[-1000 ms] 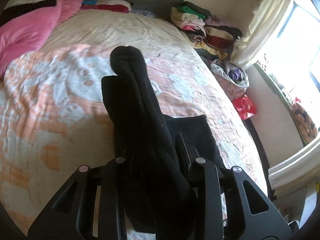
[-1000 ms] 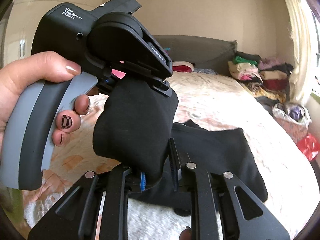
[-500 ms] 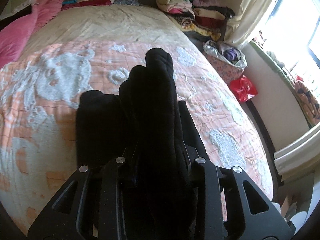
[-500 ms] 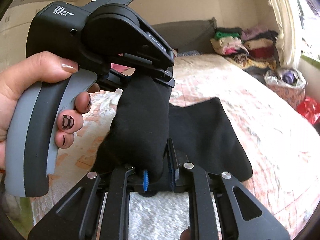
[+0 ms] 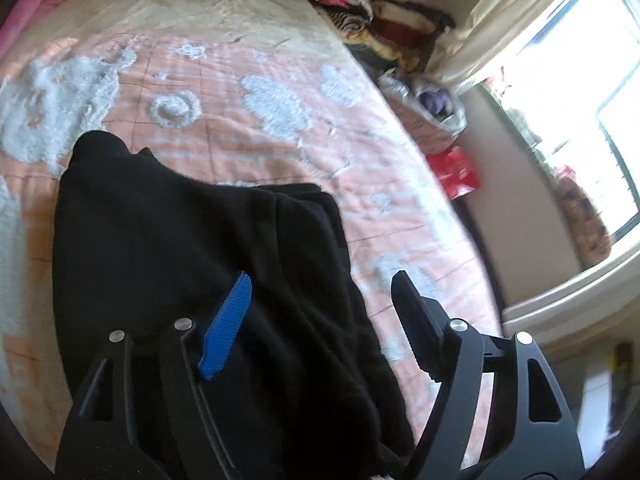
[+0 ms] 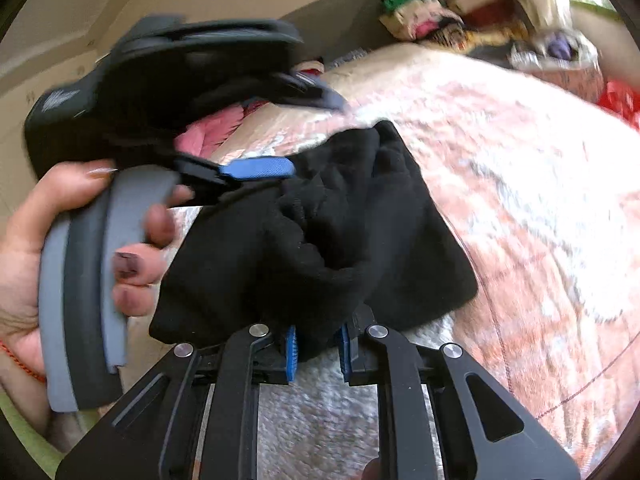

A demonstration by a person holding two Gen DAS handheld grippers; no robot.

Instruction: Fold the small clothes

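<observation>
Step in hand: I am laying the folded half of the black garment [image 5: 192, 264] down onto its lower layer on the bed [image 5: 280, 112], so this looks like the end of 1 fold.
Left gripper [image 5: 320, 312]: its jaws are opening wide; the cloth is lying between and under them, and the pads are not pressing it.
Right gripper [image 6: 316, 346]: its 2 blue pads are pinching a bunched edge of the garment, jaws nearly closed.
Garment: it is resting on the peach and white bedspread, near edge rumpled in the right wrist view, far edge flatter.
Left hand [image 6: 24, 256]: it is gripping the grey handle of the left gripper, just beside the cloth.
Doing it well: I am judging that the right pinch should be released only once the edges line up.
Risk: I am expecting the bunched fold to spring open if dropped early.
</observation>
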